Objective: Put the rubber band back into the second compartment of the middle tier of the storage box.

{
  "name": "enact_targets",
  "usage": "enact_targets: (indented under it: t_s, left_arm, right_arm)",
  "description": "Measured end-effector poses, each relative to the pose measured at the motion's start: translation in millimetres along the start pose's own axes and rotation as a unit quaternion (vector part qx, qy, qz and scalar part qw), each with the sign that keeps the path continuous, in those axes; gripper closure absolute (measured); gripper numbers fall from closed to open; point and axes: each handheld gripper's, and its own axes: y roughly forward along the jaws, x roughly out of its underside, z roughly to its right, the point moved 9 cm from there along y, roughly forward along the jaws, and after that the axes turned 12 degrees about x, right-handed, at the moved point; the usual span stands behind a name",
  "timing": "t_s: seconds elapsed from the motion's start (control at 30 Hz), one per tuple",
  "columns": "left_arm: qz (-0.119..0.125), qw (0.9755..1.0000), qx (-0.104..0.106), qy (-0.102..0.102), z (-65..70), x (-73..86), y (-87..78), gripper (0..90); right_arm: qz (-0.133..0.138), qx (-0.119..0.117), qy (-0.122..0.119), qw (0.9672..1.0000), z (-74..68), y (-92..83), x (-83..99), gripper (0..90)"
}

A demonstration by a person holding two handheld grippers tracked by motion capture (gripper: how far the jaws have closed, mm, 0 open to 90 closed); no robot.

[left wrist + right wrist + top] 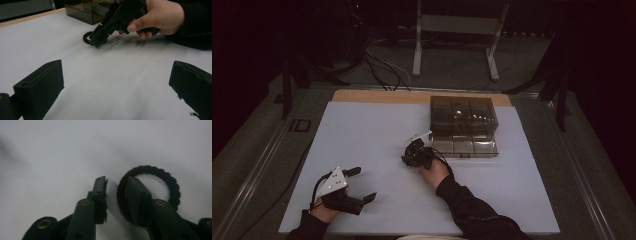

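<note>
A black braided hair tie (172, 185) lies flat on the white mat (372, 130). My right gripper (116, 180) points down at it, with one jaw inside the ring and the other outside. The ring's near side sits between the jaws, and a small gap shows beside the outer jaw. In the left gripper view the same tie (86, 38) peeks out behind the right gripper (97, 41), which a hand holds. The right gripper (409, 159) is left of the box's front corner. My left gripper (363, 184) rests open near the mat's front left, jaws wide (116, 82), with nothing between them.
A dark see-through box (464, 125) with several compartments stands at the back right of the mat, close to the right hand; its corner (85, 10) also appears in the left gripper view. A wooden table edge (377, 96) runs behind the mat. Cables and a metal stand (417, 50) lie beyond.
</note>
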Motion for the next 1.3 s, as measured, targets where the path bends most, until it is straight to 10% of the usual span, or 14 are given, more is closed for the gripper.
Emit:
enact_targets:
  t_s: [0.53,1.3]
  left_arm:
    - [0.001,1.0000,0.001,-0.001,-0.1,0.2,0.3,1.0]
    - [0.001,1.0000,0.002,-0.002,-0.2,0.3,0.7,0.9]
  right_arm:
    - [0.023,0.044,-0.046,0.9977,5.9,-2.7,-3.3,86.5]
    - [0.043,0.004,-0.049,0.9978,-0.2,-31.5,-21.3,87.2]
